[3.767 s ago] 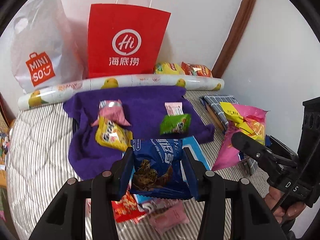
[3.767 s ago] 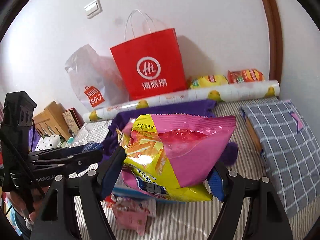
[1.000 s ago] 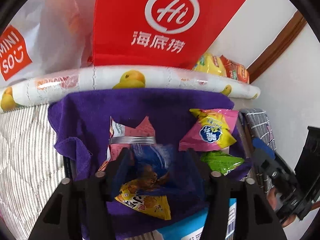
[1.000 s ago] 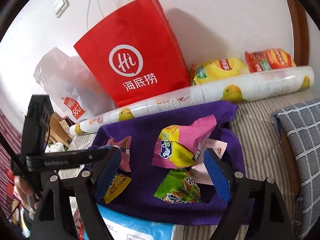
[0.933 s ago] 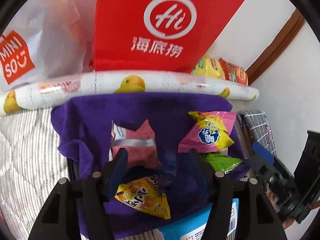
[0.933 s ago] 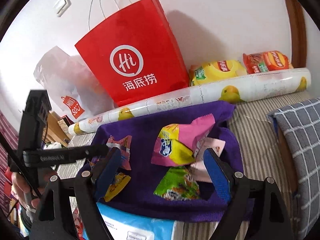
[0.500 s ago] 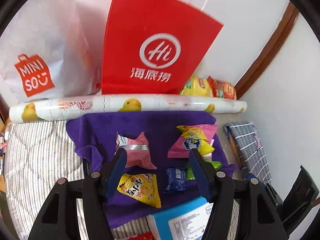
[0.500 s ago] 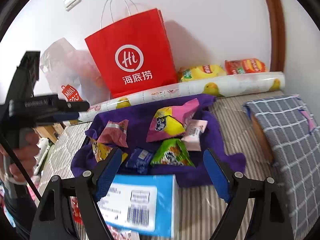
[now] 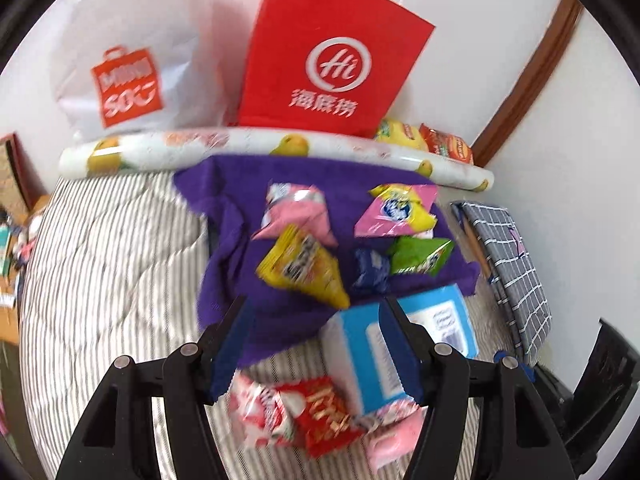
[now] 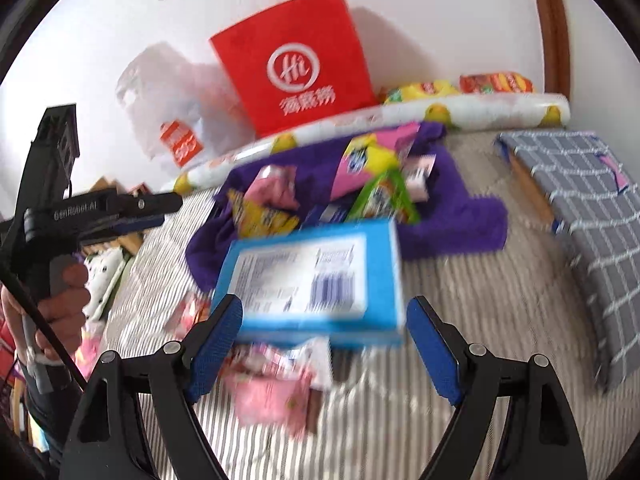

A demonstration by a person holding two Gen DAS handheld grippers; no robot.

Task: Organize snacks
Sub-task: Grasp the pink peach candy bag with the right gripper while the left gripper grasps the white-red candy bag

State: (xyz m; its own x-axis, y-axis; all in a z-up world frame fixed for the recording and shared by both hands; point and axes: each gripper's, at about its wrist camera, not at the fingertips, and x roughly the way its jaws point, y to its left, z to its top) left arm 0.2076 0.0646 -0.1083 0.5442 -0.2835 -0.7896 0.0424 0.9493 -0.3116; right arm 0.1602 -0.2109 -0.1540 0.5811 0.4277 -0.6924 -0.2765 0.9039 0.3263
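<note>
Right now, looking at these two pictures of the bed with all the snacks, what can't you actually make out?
- Blue box, right wrist view: label print and barcode smeared by motion blur.
- Pink packets, right wrist view: blurred, partly under the box, kind unclear.
- Small dark blue packet, left wrist view: too blurred to read.
- Red paper bag, both views: contents hidden by its wall.
- Red snack pack, left wrist view: lettering blurred.

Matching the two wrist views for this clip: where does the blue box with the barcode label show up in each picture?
Left wrist: the blue box sits lower right of centre, partly behind the left gripper's right finger, at the purple towel's near edge.
Right wrist: the box fills the centre, label up, just beyond the open right gripper.
Shared landmark: the red paper bag against the wall.
</note>
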